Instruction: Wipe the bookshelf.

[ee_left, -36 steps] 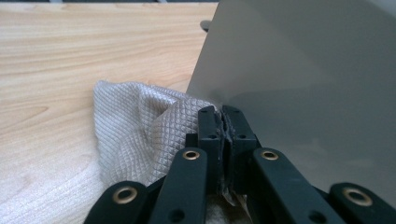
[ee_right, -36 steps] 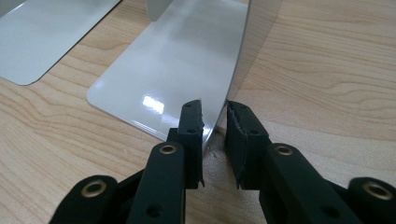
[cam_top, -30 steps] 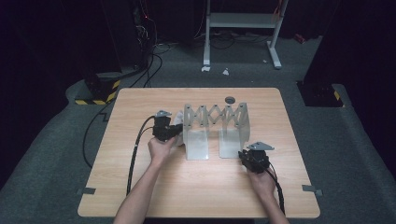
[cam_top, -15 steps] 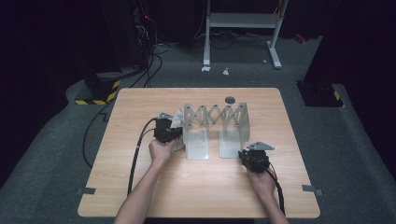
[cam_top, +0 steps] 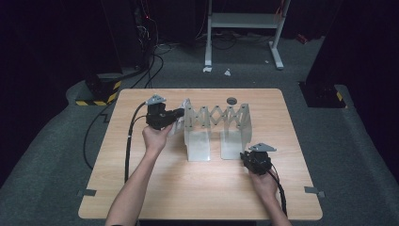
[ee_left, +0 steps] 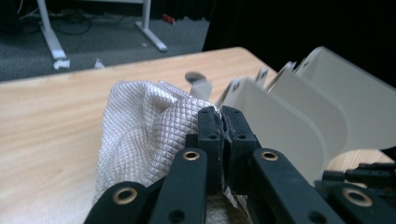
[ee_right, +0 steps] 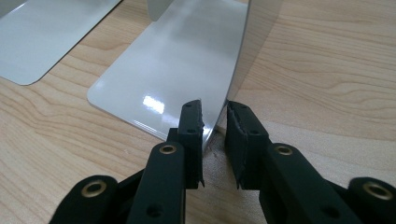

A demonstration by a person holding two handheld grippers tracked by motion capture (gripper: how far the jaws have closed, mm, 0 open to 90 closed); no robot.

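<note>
A white metal accordion rack (cam_top: 217,115) stands mid-table with two flat base plates (cam_top: 197,147) toward me. My left gripper (cam_top: 180,113) is at the rack's left end, shut on a white quilted cloth (cam_top: 177,126). In the left gripper view the jaws (ee_left: 223,117) pinch a fold of that cloth (ee_left: 140,121), with the rack's plates (ee_left: 280,116) just to the right. My right gripper (cam_top: 245,155) sits at the near right corner of the rack. Its jaws (ee_right: 215,122) stand slightly apart on either side of the glossy plate's (ee_right: 177,70) thin edge.
A small dark round disc (cam_top: 231,100) lies on the wooden table (cam_top: 197,197) behind the rack. Cables trail from both grippers toward the table's near edge. A white stand (cam_top: 244,21) and dark equipment stand on the floor beyond the table.
My left gripper has moved a little away from me along the rack's left end, taking the cloth with it. The right gripper has stayed in place.
</note>
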